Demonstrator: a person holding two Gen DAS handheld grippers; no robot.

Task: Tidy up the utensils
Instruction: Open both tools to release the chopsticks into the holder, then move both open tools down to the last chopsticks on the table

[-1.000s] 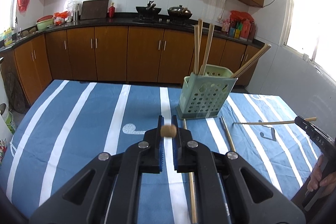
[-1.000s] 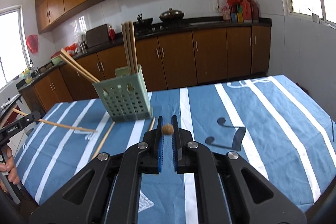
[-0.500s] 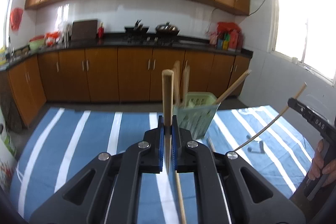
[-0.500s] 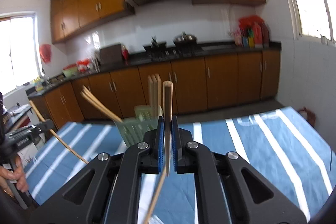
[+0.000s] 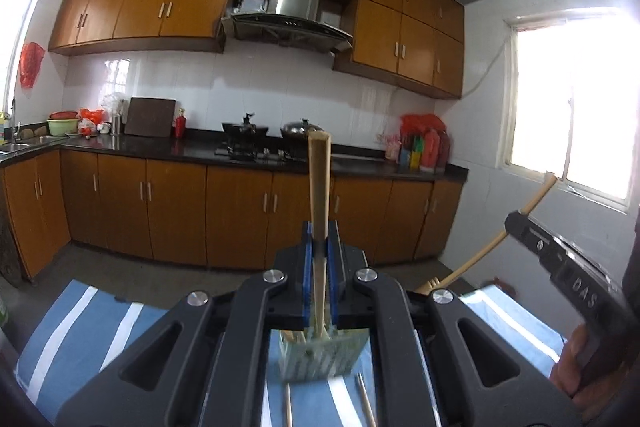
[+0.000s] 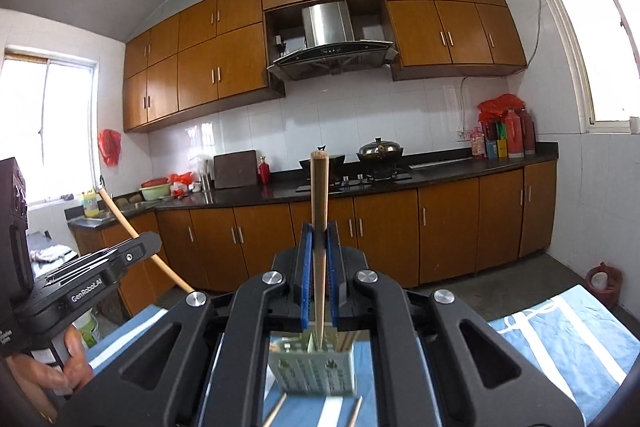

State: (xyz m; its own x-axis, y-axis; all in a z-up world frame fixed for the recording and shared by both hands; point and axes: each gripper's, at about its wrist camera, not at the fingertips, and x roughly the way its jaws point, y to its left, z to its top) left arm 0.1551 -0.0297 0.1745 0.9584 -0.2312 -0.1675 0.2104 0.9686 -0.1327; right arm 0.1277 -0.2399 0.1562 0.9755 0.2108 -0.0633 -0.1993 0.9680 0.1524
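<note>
Wooden and pale, the long round chopstick [image 5: 319, 195] in the left tongs [image 5: 319, 255] stands nearly upright between the blue pads, which are clamped on its shaft. In the left wrist view we see the pale green perforated plastic utensil holder [image 5: 324, 355] straight below those tongs, on the blue cloth with white stripes that covers the desk [image 5: 100, 319]. The chopstick's long axis runs down toward the holder's open top, so we judge the coming move to be a straight lowering. Two more loose wooden chopsticks [image 5: 366, 403] lie on the cloth just in front of the holder. Only this view shows, right of the holder, the right tongs from the side, pinching their own slanted chopstick.

In the right wrist view, the right tongs [image 6: 319, 255] are likewise closed on a second wooden chopstick [image 6: 319, 195], held upright. The same green holder [image 6: 316, 367] sits directly below them, with several sticks already in it. We cannot tell which hand is nearer the holder; both hang above it. This view alone shows, left of the holder, the left tongs from outside and the person's hand [image 6: 60, 367] squeezing their handle. We judge crowding at the holder's mouth to be the risk.
</note>
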